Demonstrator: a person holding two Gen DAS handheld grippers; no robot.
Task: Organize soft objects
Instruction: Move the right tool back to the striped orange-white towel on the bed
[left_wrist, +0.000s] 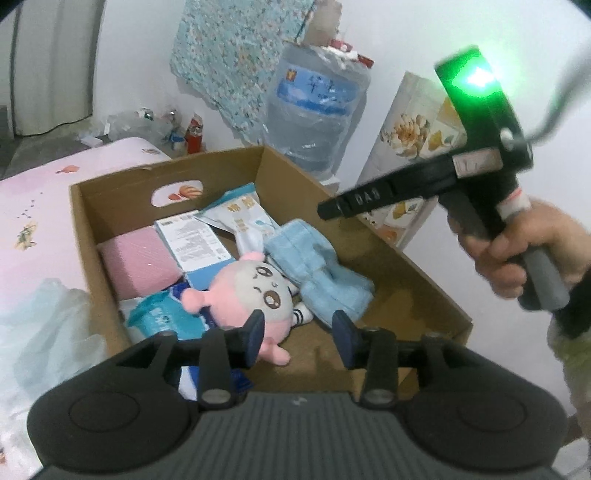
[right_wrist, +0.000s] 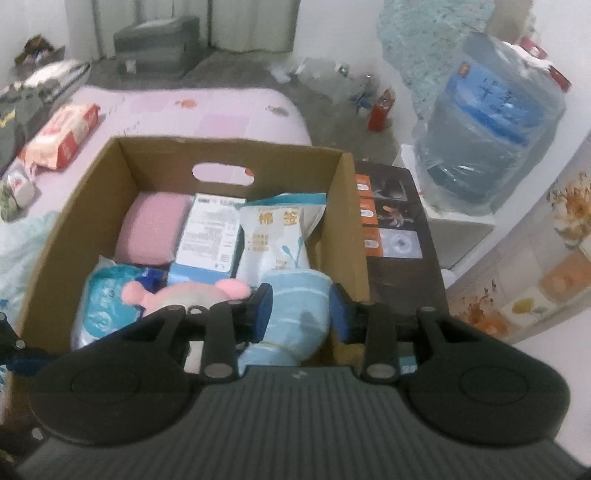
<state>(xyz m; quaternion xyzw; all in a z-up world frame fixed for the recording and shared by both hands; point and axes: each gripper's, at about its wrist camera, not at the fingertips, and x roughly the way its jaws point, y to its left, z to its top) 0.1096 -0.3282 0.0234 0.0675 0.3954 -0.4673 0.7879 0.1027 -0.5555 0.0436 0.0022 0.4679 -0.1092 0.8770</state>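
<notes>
A cardboard box (left_wrist: 288, 173) (right_wrist: 229, 151) stands on a pink bed and holds soft goods: a pink and white plush doll (left_wrist: 255, 291) (right_wrist: 177, 295), a folded light blue towel (left_wrist: 317, 273) (right_wrist: 295, 317), a pink block (left_wrist: 140, 258) (right_wrist: 155, 229), a white and blue carton (left_wrist: 195, 240) (right_wrist: 210, 232), a cotton pad bag (left_wrist: 240, 214) (right_wrist: 277, 229) and a teal pack (left_wrist: 159, 317) (right_wrist: 107, 299). My left gripper (left_wrist: 299, 332) is open and empty above the box's near end. My right gripper (right_wrist: 301, 314) is open, its fingers either side of the towel without pressing it.
The pink bed sheet (left_wrist: 40, 206) (right_wrist: 207, 110) carries a red and white tissue pack (right_wrist: 62, 133) and a pale plastic bag (left_wrist: 44, 325). A water jug (left_wrist: 314, 114) (right_wrist: 491, 129), a dark box (right_wrist: 399, 229) and a floral panel (left_wrist: 410, 144) stand right of the box.
</notes>
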